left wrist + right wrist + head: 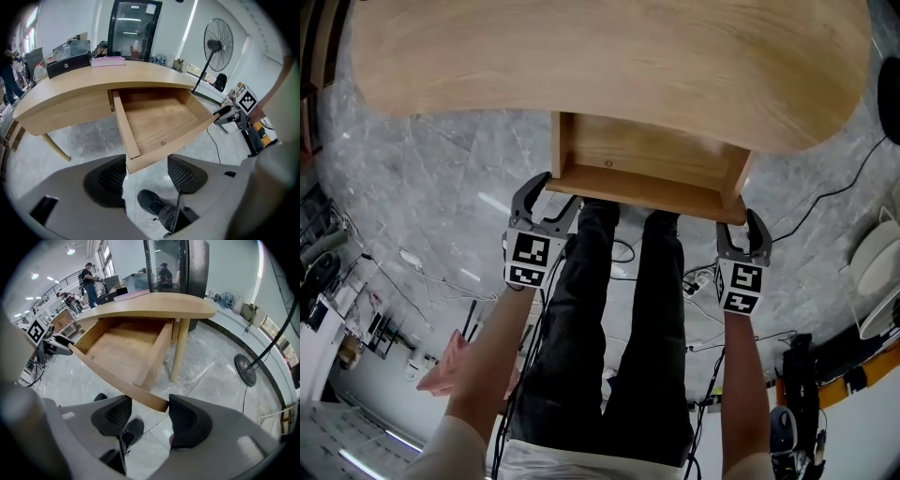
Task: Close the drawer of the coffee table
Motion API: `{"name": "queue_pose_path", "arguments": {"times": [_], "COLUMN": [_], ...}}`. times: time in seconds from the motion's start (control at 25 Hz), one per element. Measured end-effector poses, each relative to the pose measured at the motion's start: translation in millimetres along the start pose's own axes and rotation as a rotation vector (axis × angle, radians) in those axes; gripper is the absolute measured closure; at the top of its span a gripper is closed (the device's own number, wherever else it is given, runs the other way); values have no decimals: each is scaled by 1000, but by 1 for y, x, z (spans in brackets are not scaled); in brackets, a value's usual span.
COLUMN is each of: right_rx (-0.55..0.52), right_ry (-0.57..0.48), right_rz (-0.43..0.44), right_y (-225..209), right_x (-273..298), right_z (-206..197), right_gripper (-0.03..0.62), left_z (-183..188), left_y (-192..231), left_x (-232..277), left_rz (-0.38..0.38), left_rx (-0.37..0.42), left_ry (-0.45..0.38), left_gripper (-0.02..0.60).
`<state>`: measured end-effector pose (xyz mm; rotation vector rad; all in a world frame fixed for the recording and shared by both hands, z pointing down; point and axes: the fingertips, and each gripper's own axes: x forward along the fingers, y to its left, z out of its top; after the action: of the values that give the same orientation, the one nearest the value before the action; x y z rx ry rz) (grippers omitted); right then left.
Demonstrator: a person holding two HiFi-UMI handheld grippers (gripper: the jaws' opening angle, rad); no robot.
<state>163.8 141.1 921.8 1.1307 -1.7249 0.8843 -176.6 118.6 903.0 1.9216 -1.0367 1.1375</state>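
The light wooden coffee table has its drawer pulled out toward me, empty inside. In the head view my left gripper sits at the left corner of the drawer front, and my right gripper sits at the right corner. The left gripper view has the drawer front ending in a corner between the jaws of the left gripper, both pads touching it. In the right gripper view the other end of the drawer front is pinched between the pads of the right gripper.
My legs stand right under the drawer on the grey marble floor. Cables trail across the floor at the right. A table leg and a fan base stand to the right, and a pedestal fan beyond the table.
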Motion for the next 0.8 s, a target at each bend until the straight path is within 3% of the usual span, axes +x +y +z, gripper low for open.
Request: {"name": "queue_pose_path", "arguments": {"times": [0.8], "right_rx": [40], "right_ry": [-112], "right_rz": [-48], "right_y": [-21], "right_x": [1], "right_z": [48], "right_gripper": [333], "left_z": [47], "left_y": [16], "left_x": [4], "left_rz": [29], "left_rx": [-15], "left_ry": [-94], "left_gripper": [301]}}
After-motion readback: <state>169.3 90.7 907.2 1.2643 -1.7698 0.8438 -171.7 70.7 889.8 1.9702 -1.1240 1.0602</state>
